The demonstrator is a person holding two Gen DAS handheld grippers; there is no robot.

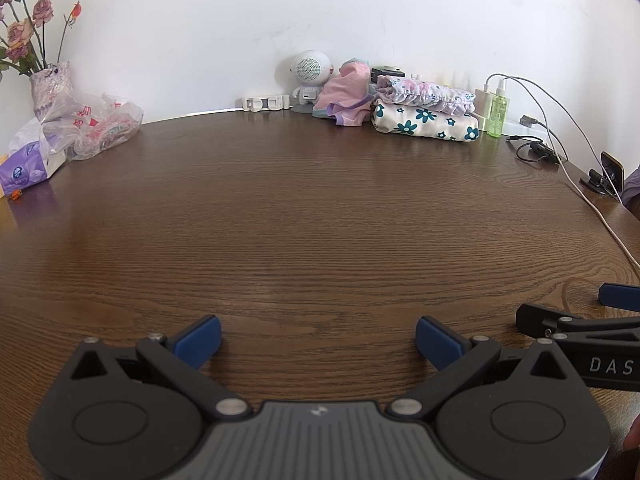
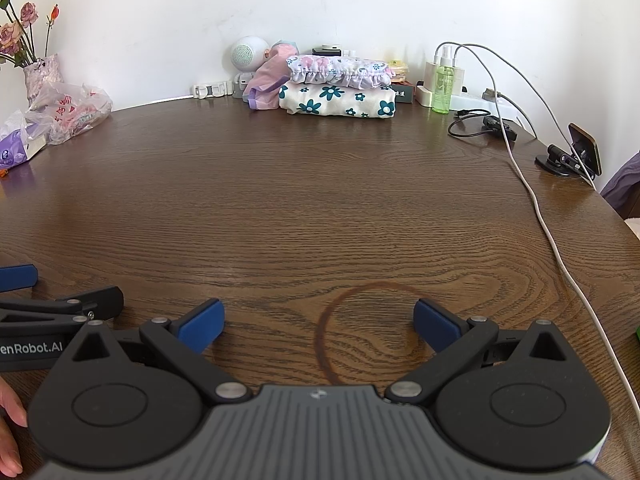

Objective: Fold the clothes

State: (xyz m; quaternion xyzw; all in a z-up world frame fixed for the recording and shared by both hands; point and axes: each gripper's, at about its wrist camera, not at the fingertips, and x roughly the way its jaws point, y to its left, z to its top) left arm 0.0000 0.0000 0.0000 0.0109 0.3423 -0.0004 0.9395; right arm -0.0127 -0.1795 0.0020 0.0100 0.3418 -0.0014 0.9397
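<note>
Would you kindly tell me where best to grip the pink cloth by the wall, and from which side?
Probably the pink cloth's loose lower hem, from the front. It slumps unfolded against the speaker toy, with the folded stack close on its right, so the near edge is freest.

Both tools look alike: the left gripper (image 1: 318, 340) and the right gripper (image 2: 318, 324) each have a grey ribbed body with a small logo at its front edge, flanked by two round black housings with circular caps. From these run black link arms pinned with silver screws, ending in blue finger pads (image 1: 200, 340). White lettering runs along the side of each, "DAS" on the right one seen from the left, "enRobot.AI" on the left one seen from the right.
</note>
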